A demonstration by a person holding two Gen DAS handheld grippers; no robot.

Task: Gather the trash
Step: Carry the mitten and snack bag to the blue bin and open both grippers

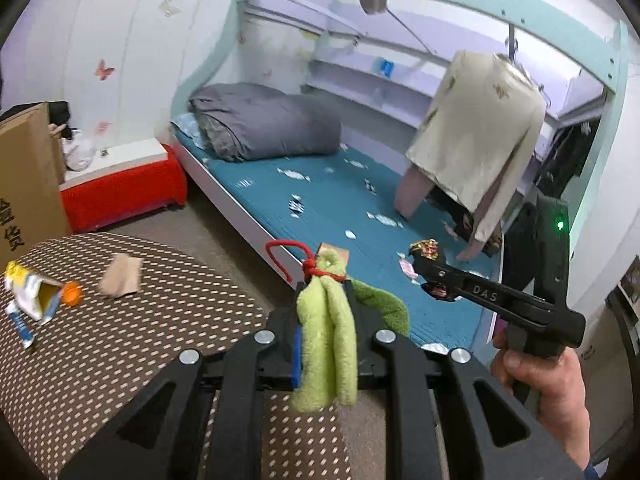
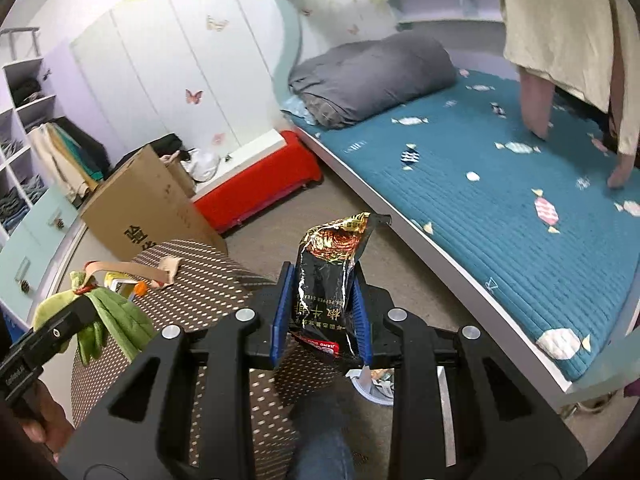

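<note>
My left gripper [image 1: 324, 292] is shut on a light-green fuzzy cloth [image 1: 326, 332] tied with red string, which droops between the fingers. My right gripper [image 2: 323, 276] is shut on a crumpled black-and-gold snack wrapper [image 2: 332, 248] that stands upright between its blue pads. In the left wrist view the right gripper [image 1: 430, 276] hangs over the bed edge with that wrapper [image 1: 426, 249]. The right wrist view shows the left gripper [image 2: 86, 300] and green cloth [image 2: 120, 320] at lower left. On the dotted brown stool [image 1: 120, 344] lie a brown paper scrap [image 1: 120, 276], a yellow-white carton [image 1: 32, 292], an orange cap [image 1: 72, 293] and a blue-white tube [image 1: 20, 326].
A cardboard box [image 2: 148, 204] and a red bench [image 2: 260, 184] stand behind the stool. The bed with a teal mattress [image 2: 500, 200] and grey duvet [image 2: 372, 76] fills the right. A beige garment [image 1: 476, 136] hangs over it. A person's jeans leg [image 2: 324, 440] is below.
</note>
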